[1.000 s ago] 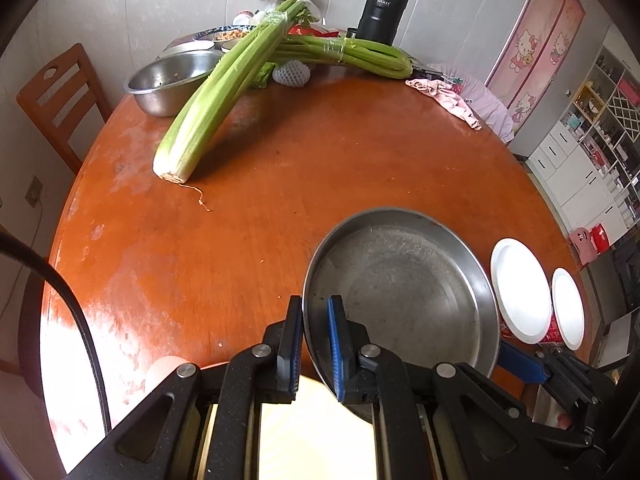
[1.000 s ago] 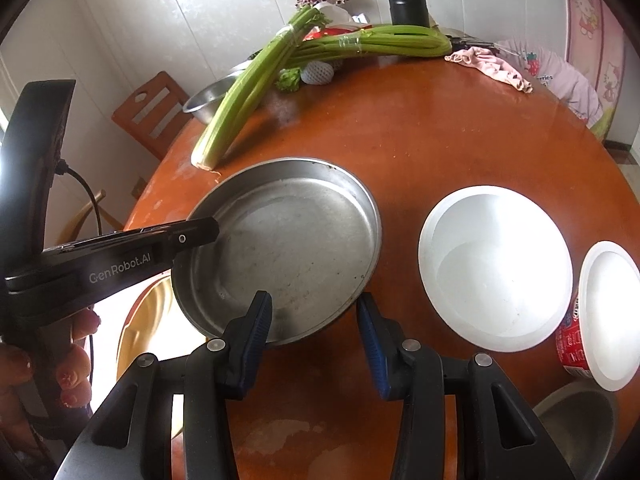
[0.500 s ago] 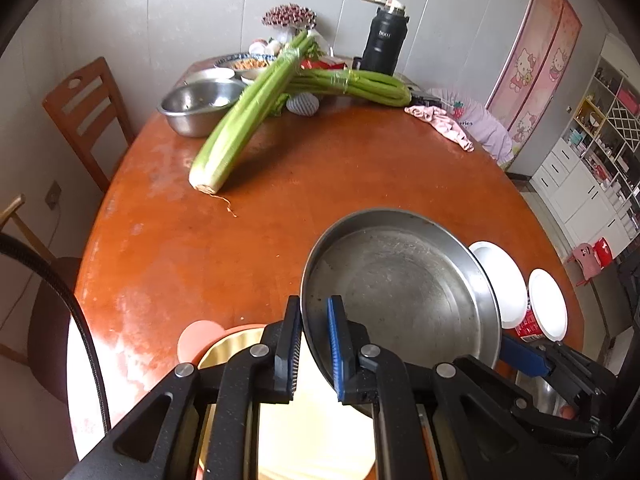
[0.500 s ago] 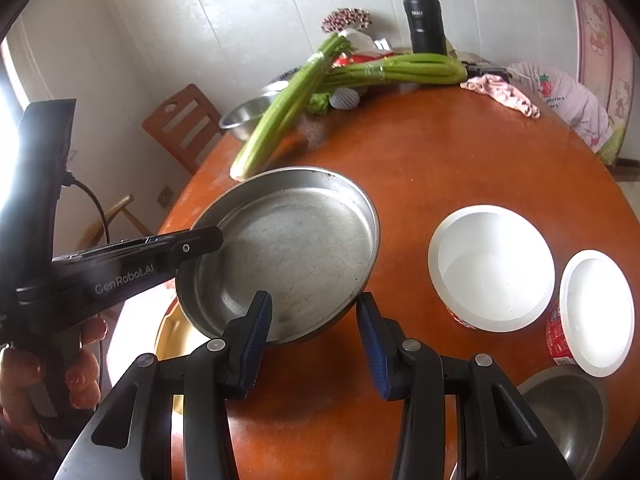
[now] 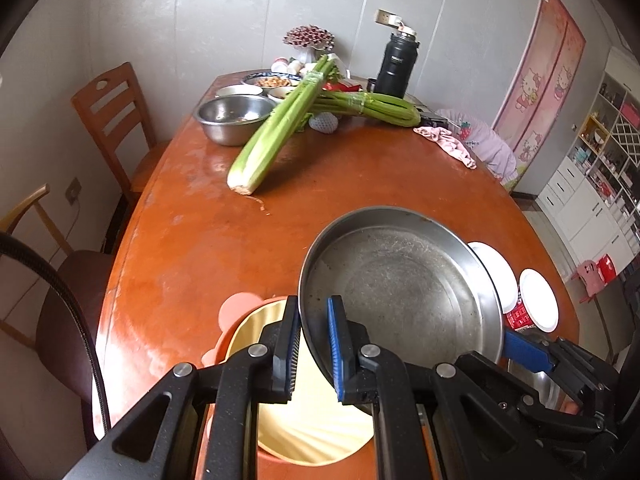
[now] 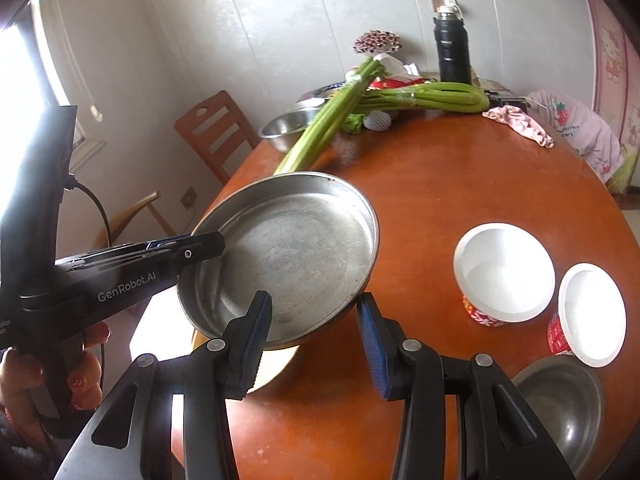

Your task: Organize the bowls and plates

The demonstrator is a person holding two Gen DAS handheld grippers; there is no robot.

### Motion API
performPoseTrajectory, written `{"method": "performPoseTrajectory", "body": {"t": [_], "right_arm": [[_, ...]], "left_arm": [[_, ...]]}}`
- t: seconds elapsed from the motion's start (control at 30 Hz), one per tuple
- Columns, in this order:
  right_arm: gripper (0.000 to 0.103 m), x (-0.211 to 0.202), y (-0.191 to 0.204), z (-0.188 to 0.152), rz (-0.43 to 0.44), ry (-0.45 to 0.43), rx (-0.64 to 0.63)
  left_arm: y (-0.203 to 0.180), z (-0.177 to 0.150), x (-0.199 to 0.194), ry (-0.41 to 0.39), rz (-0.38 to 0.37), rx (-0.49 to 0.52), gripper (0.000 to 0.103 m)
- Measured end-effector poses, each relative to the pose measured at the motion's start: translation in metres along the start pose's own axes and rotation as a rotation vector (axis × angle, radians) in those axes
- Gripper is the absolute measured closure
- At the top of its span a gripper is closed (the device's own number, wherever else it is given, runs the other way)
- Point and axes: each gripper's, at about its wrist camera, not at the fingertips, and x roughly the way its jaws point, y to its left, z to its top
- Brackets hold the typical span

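**Steel pan lifted off the table in a two-gripper hold**

Held clear of the round orange table (image 6: 480, 184): a wide, shallow steel pan (image 6: 296, 248), tilted, its far rim higher than the near one. Clamped on the pan's left rim by the left gripper (image 5: 314, 346), pads pressed tight on the thin metal wall, one pad inside the pan and one outside. Seen from the right wrist as a black arm (image 6: 120, 276) reaching in from the left, gripped by a hand (image 6: 86, 376) low at the frame edge.

Set astride the pan's near rim: the right gripper (image 6: 316, 346), jaws narrowed, the left finger (image 6: 252, 344) inside the pan; contact of the other finger with the pan's outer wall cannot be told.

Directly under the pan, on the table: a yellow dish (image 5: 320, 432) resting on a pink plate (image 5: 236, 312). Just right of the pan: two white bowls (image 6: 504, 272) (image 6: 592, 314) with red printed sides, side by side. Near the right bowl, toward the camera: a small steel bowl (image 6: 564, 400).

Well beyond the pan, at the table's far side: a long celery bunch (image 5: 276, 132), a second celery bunch (image 5: 368, 106) lying across, a deep steel bowl (image 5: 234, 118), a black flask (image 5: 396, 66), a pink cloth (image 5: 446, 144). Beside the table's left edge: a wooden chair (image 5: 114, 120).
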Motion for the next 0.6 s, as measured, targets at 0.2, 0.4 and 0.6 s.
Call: {"method": "performPoseTrajectory", "body": {"t": [0.2, 0.4, 0.6], "right_arm": [[0.056, 0.002, 0.019, -0.009, 0.026, 0.014, -0.039], [0.056, 0.01, 0.031, -0.013, 0.033, 0.039, -0.067], [0.056, 0.02, 0.042, -0.016, 0.044, 0.062, -0.1]], "left_arm": [[0.018, -0.015, -0.01, -0.006, 0.019, -0.033, 0.091], [0.031, -0.025, -0.012, -0.004, 0.032, -0.057, 0.091], [0.046, -0.034, -0.011, -0.005, 0.042, -0.096, 0.091]]}}
